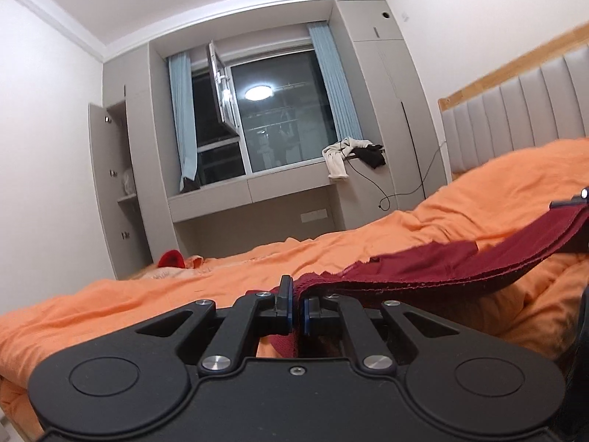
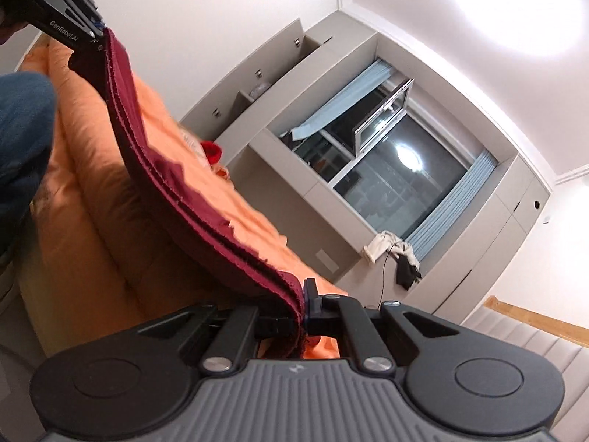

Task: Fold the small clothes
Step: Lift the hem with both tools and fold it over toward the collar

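Observation:
A dark red garment hangs stretched between both grippers above the orange bedcover. My left gripper is shut on one end of its edge. My right gripper is shut on the other end of the garment, and it shows at the far right of the left wrist view. The left gripper also shows at the top left of the right wrist view. The cloth sags in the middle, its doubled edge facing up.
The orange bed fills the lower area, with a padded headboard at the right. A red item lies at the bed's far end. A window ledge holds clothes. A person's jeans-clad leg is beside the bed.

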